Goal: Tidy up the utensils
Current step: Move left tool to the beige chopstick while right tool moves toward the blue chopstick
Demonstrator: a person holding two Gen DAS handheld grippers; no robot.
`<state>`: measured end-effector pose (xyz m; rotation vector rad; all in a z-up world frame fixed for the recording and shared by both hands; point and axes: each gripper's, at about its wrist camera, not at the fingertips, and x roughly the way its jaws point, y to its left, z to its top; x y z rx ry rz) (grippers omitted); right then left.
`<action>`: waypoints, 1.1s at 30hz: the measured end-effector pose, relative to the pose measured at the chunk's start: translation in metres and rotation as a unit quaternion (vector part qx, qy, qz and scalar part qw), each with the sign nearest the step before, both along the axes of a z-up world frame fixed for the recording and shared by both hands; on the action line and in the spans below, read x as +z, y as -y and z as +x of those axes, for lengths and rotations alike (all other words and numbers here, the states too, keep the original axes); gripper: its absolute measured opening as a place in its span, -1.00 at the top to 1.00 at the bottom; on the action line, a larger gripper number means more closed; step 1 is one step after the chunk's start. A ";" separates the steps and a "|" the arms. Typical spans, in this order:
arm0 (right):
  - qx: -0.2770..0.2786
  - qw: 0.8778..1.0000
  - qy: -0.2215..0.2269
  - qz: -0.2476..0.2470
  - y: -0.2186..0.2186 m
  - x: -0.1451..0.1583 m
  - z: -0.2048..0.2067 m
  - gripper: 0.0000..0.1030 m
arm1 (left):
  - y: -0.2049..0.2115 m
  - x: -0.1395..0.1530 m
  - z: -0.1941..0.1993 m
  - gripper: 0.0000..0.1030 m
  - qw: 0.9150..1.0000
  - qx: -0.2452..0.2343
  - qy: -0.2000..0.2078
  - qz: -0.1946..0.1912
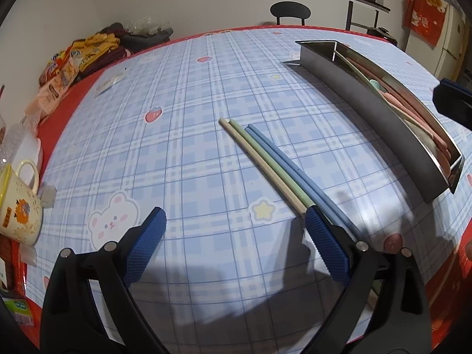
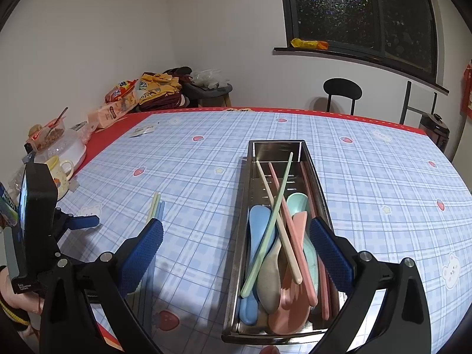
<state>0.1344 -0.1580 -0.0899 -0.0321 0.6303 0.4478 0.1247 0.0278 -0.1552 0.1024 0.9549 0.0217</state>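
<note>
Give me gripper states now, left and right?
Left gripper: open, empty, beside the chopsticks on the table.
Right gripper: open, empty, over the tray.
</note>
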 end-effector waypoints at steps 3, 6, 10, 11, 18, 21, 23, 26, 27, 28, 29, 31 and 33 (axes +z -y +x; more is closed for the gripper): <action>0.000 1.000 -0.001 0.002 0.000 -0.001 0.001 -0.89 | 0.001 0.000 0.000 -0.82 1.000 -0.001 -0.006 -0.016; 0.002 1.000 -0.002 0.001 -0.001 -0.001 0.001 -0.89 | 0.005 0.000 0.001 -0.82 1.000 -0.005 -0.007 -0.015; 0.000 1.000 -0.002 0.003 0.001 -0.001 0.000 -0.89 | 0.007 -0.001 0.001 -0.84 1.000 -0.006 -0.008 -0.012; -0.001 1.000 -0.002 0.004 0.002 -0.001 0.000 -0.89 | 0.007 -0.001 0.001 -0.84 1.000 -0.007 -0.008 -0.011; -0.002 1.000 -0.001 0.006 0.006 0.000 0.001 -0.89 | 0.001 -0.004 -0.003 -0.83 0.999 -0.012 -0.032 0.012; -0.001 1.000 -0.001 0.008 0.005 0.000 0.002 -0.89 | -0.001 0.000 -0.002 -0.82 0.999 -0.005 -0.031 -0.020; 0.001 1.000 -0.002 0.007 0.005 0.000 0.001 -0.89 | 0.001 0.006 -0.001 -0.83 0.999 -0.004 -0.021 -0.030; 0.002 1.000 -0.001 0.005 0.006 0.000 -0.001 -0.89 | 0.006 0.006 0.002 -0.83 0.999 -0.006 -0.023 -0.035; 0.001 1.000 -0.001 0.006 0.007 0.001 -0.001 -0.89 | 0.008 0.005 0.003 -0.83 0.999 -0.006 -0.026 -0.031; 0.000 1.000 0.000 0.007 0.008 0.001 -0.001 -0.89 | 0.009 0.002 0.003 -0.83 0.999 -0.004 -0.029 -0.025; -0.001 1.000 0.000 0.008 0.009 0.001 -0.001 -0.89 | 0.009 0.000 0.003 -0.84 0.999 -0.002 -0.032 -0.025; -0.004 1.000 -0.002 0.011 0.012 0.001 0.000 -0.89 | 0.005 -0.002 0.001 -0.85 0.999 0.006 -0.035 -0.037; -0.004 1.000 -0.004 0.013 0.013 0.001 0.001 -0.89 | 0.002 -0.002 0.000 -0.83 0.999 0.015 -0.038 -0.035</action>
